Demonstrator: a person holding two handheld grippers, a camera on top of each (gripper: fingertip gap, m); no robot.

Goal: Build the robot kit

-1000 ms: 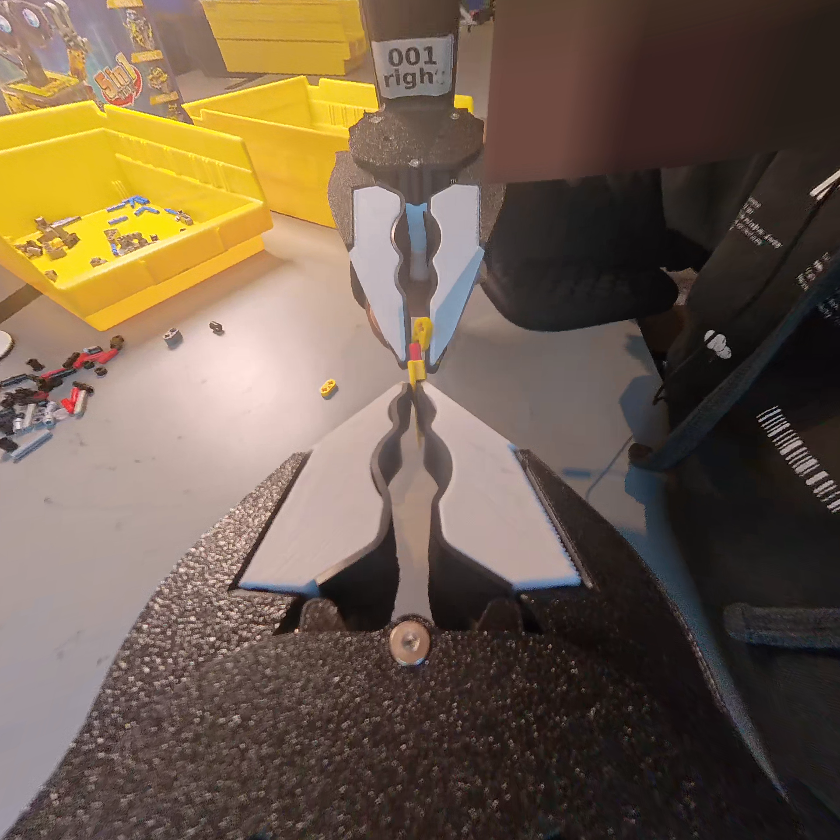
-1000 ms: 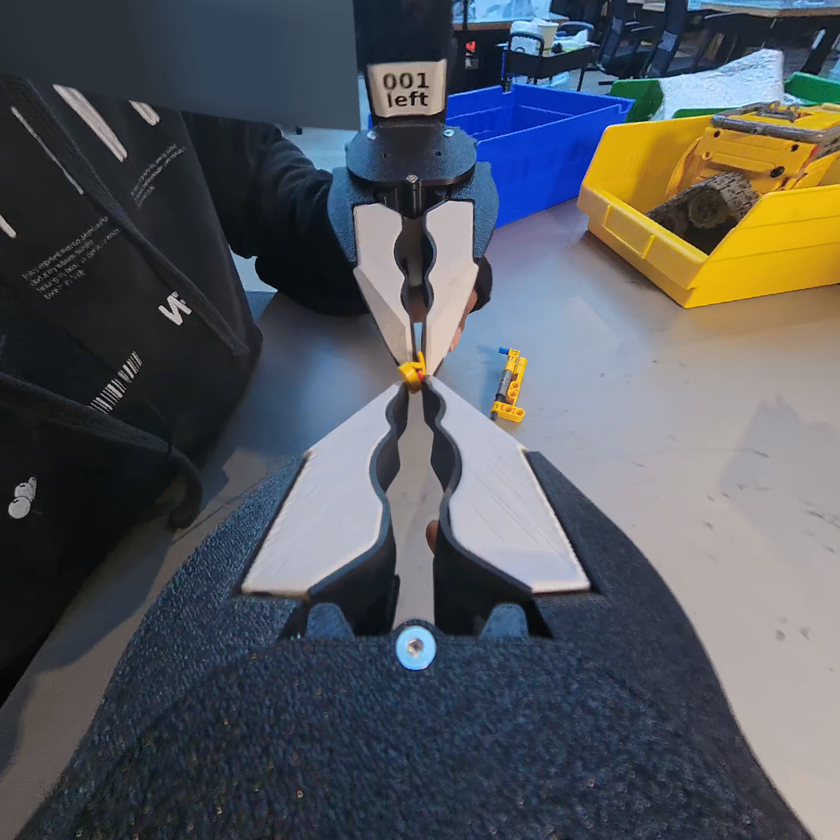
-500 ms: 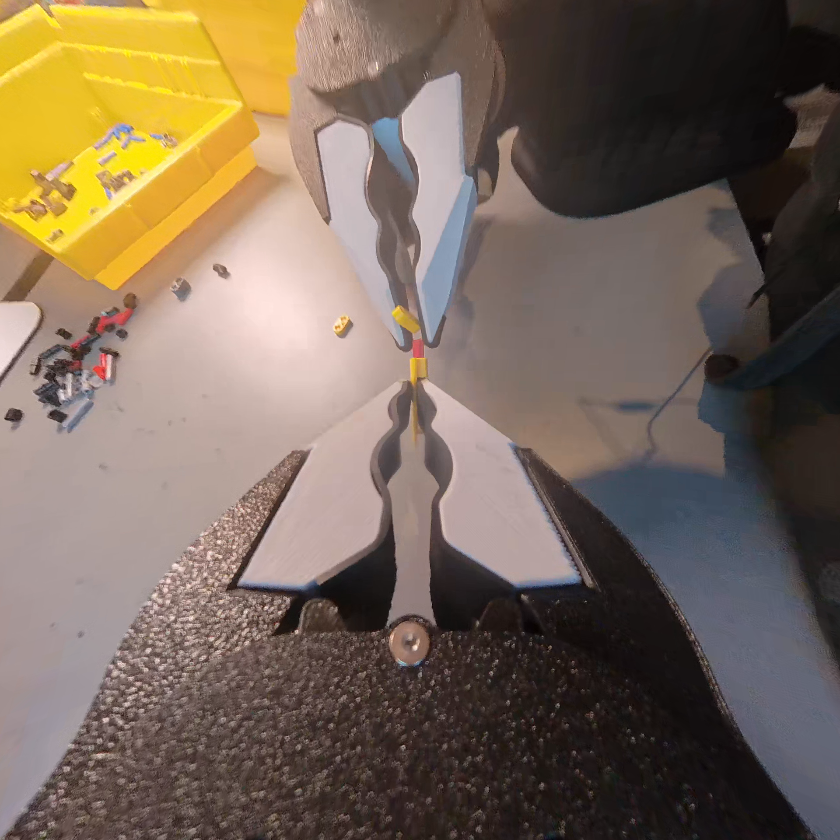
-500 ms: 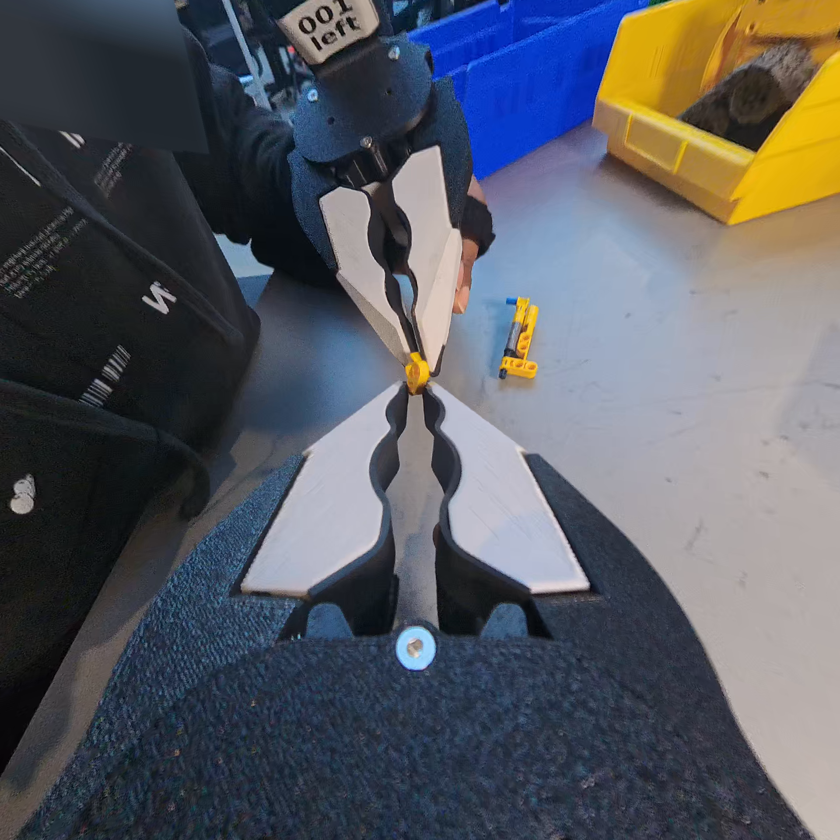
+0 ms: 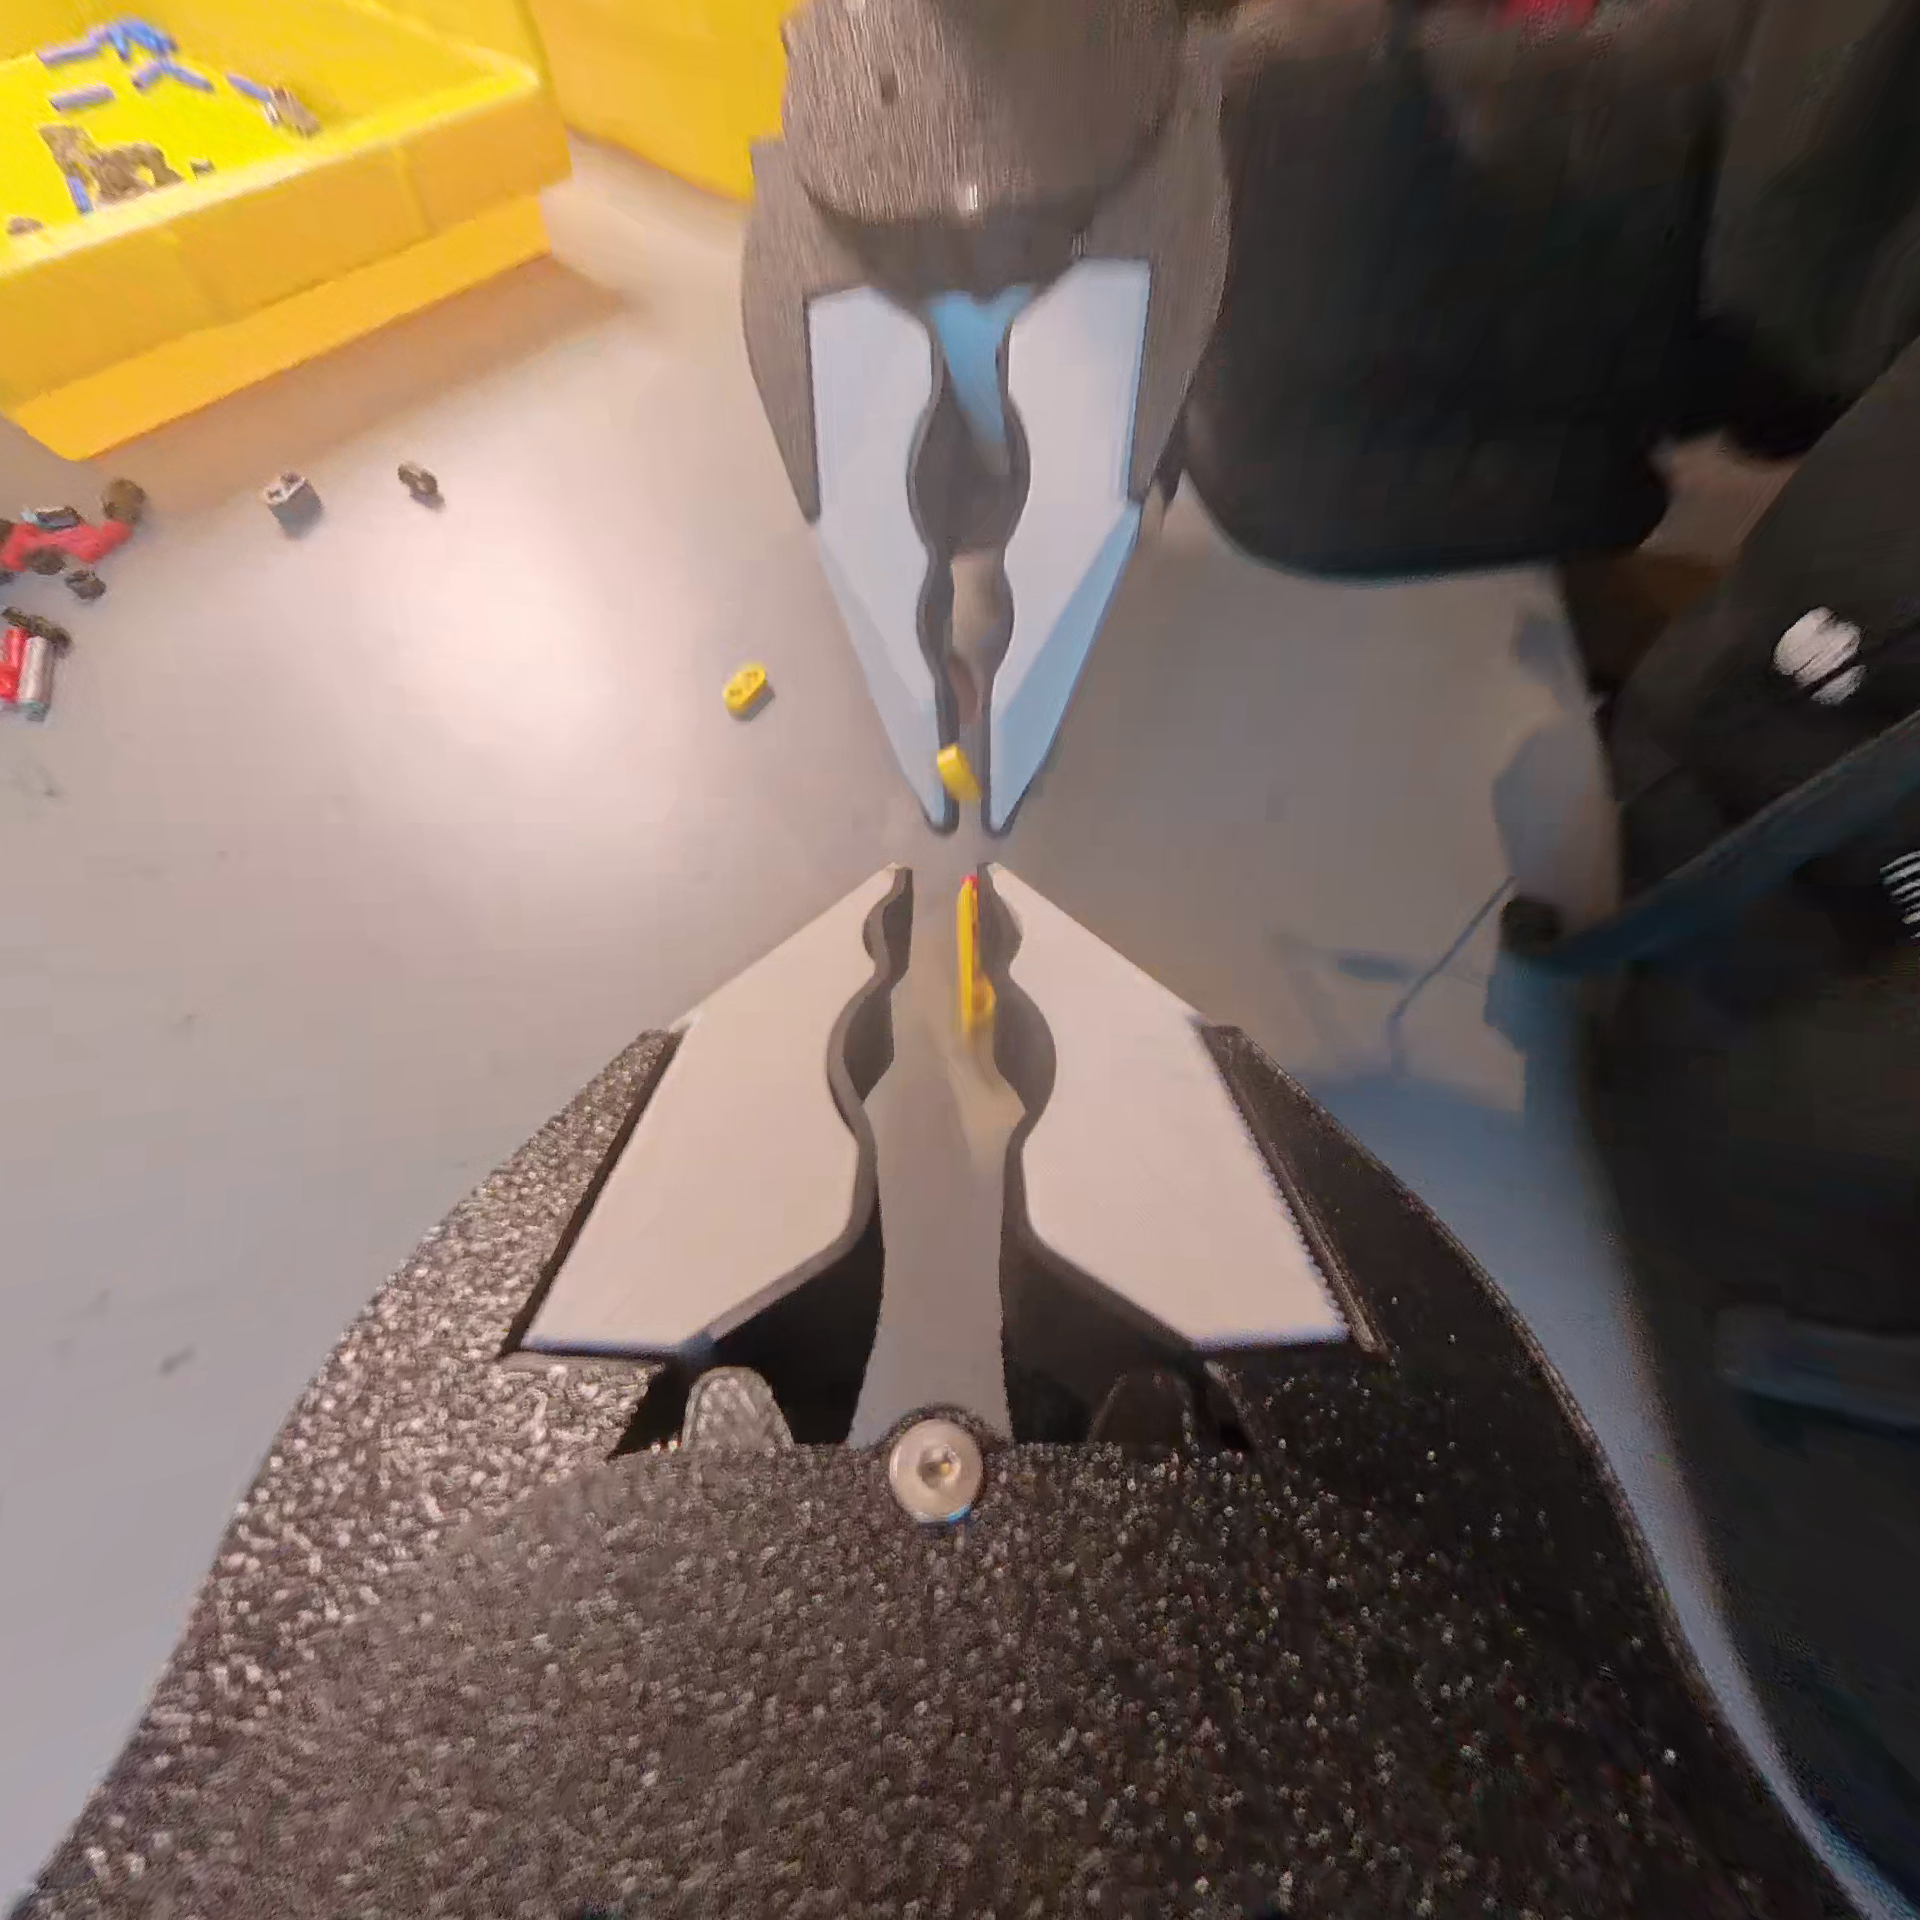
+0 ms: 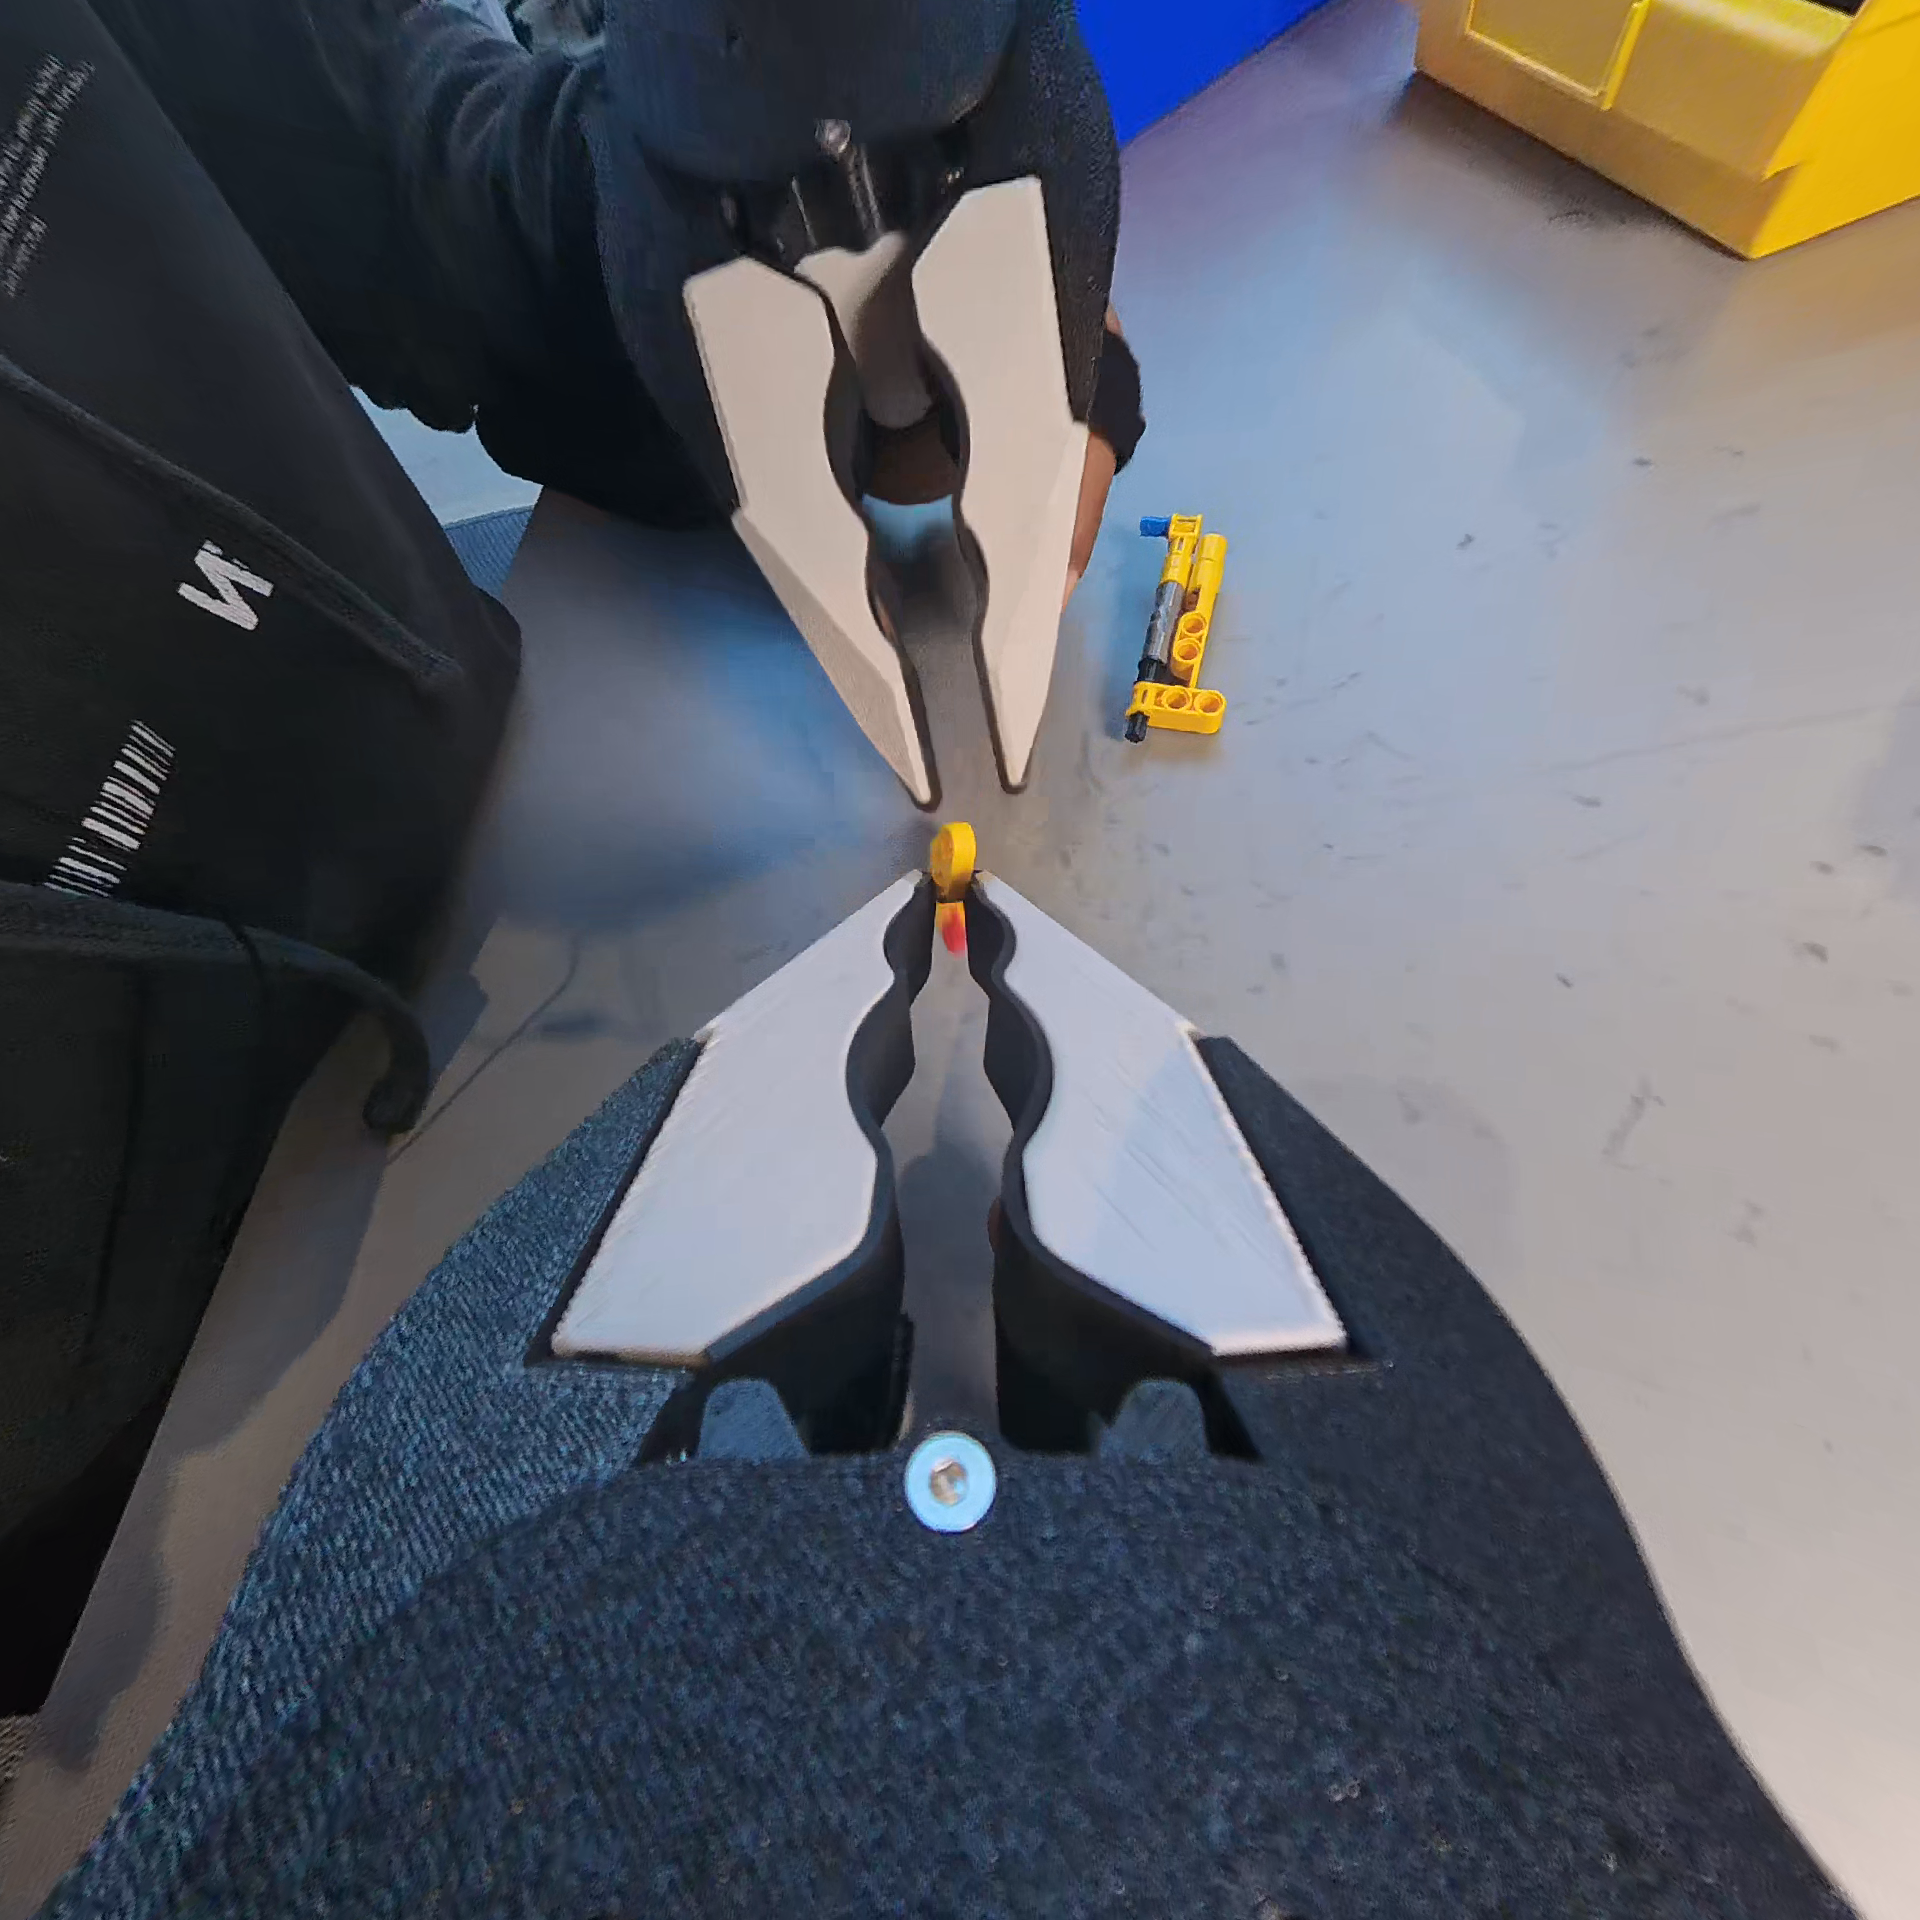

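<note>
In the left wrist view, the left gripper [image 5: 940,878] is pointing up the frame over the grey surface [image 5: 416,883] with its jaws standing slightly apart. A thin yellow strip [image 5: 971,966] with a red tip is lying lengthwise in the gap, against the inner face of the right-hand finger only. It appears loose rather than clamped, though blur is making that hard to confirm. The right gripper [image 5: 969,826] is coming down from the top centre, tip to tip with the left one but apart from it, and is pinching a small yellow round piece [image 5: 956,774]. A loose yellow link [image 5: 748,691] is lying to the left, well apart.

In the right wrist view, the right gripper's jaws are clenching the yellow round piece at their very tips, centre frame, with a red part [image 6: 951,935] sitting just behind it in the gap. The left gripper's parted tips are hovering just above it, with the strip not showing here. A yellow assembly [image 6: 1179,634] is lying to the right.
</note>
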